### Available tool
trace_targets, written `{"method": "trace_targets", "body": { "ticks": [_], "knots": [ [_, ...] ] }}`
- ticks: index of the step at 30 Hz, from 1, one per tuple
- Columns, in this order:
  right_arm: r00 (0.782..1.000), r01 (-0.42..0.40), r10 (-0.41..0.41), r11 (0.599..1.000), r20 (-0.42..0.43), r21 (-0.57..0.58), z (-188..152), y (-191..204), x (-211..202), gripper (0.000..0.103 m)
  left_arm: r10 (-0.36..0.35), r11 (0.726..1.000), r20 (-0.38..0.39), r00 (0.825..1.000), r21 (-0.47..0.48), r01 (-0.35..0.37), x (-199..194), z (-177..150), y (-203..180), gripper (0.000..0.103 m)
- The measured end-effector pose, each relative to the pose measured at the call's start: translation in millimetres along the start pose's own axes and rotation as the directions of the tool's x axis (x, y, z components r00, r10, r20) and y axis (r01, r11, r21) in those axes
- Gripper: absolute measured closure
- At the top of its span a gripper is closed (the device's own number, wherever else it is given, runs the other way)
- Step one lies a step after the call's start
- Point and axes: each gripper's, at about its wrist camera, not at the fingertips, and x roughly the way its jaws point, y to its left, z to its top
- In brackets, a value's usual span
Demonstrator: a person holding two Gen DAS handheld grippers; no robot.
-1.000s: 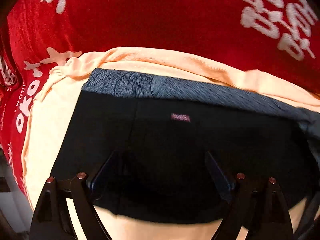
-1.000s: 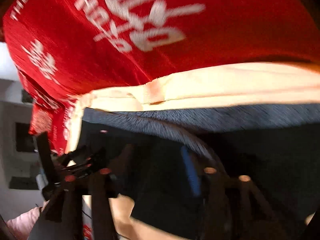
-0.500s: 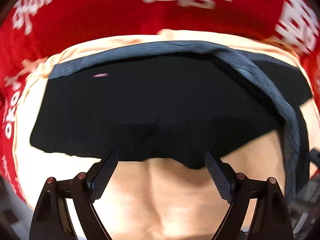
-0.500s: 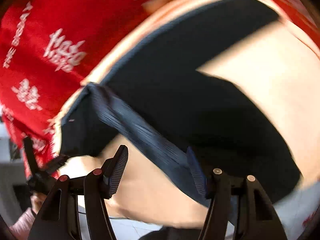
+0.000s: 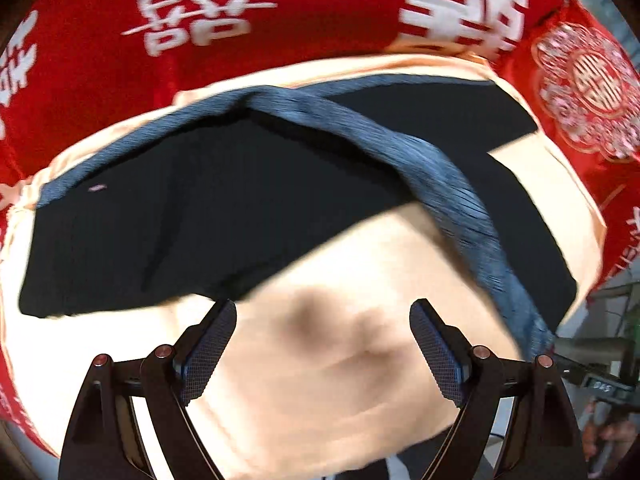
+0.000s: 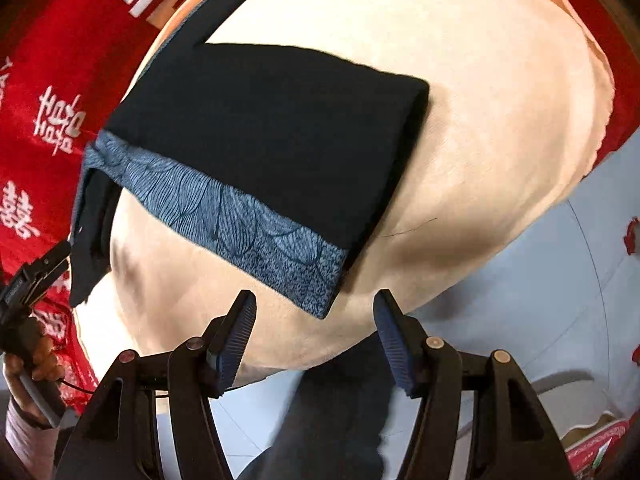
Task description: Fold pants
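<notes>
Black pants point(image 5: 240, 208) with a blue patterned waistband point(image 5: 440, 176) lie folded on a cream cloth point(image 5: 340, 380). In the right wrist view the pants point(image 6: 272, 128) form a flat black panel, with the waistband point(image 6: 224, 220) along its near edge. My left gripper point(image 5: 323, 308) hangs open over bare cream cloth, just short of the pants' near hem, with nothing between its fingers. My right gripper point(image 6: 315, 296) is open too, above the waistband's near corner and not touching it. A hand point(image 6: 36, 364) holds the left gripper's handle at the left edge of the right wrist view.
A red bedspread point(image 5: 280, 60) with white characters lies under the cream cloth. A red embroidered cushion point(image 5: 580, 92) sits at the right. Past the cloth's near edge is pale floor point(image 6: 560, 280), a person's dark legs point(image 6: 340, 420) and a red box point(image 6: 592, 448).
Both grippers have swung and drawn back from over the pants toward the cloth's near edge. The pants now lie ahead of the fingers, with one part folded across and the waistband running diagonally.
</notes>
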Motion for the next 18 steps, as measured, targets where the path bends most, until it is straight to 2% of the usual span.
{"method": "trace_targets", "body": {
  "ticks": [4, 8, 10, 14, 18],
  "knots": [
    [0.999, -0.035, 0.035, 0.999, -0.007, -0.038, 2, 0, 7, 0.038, -0.09, 0.996, -0.037, 0.995, -0.006, 0.09, 22, 4, -42, 0.014],
    [0.996, -0.092, 0.091, 0.995, -0.012, -0.048, 4, -8, 11, 0.038, -0.133, 0.991, -0.061, 0.989, -0.014, 0.132, 46, 15, -74, 0.014],
    [0.991, -0.133, 0.132, 0.99, -0.019, -0.049, 4, -26, 3, 0.038, -0.141, 0.99, -0.082, 0.987, -0.03, 0.139, 61, 19, -84, 0.014],
    [0.976, -0.217, 0.215, 0.974, -0.038, -0.069, 5, -26, 3, 0.043, -0.157, 0.987, -0.12, 0.98, -0.059, 0.151, 82, 26, -100, 0.014],
    [0.969, -0.241, 0.235, 0.967, -0.074, -0.08, 10, -26, 7, 0.048, -0.161, 0.987, -0.128, 0.979, -0.041, 0.157, 92, 36, -116, 0.014]
  ]
}}
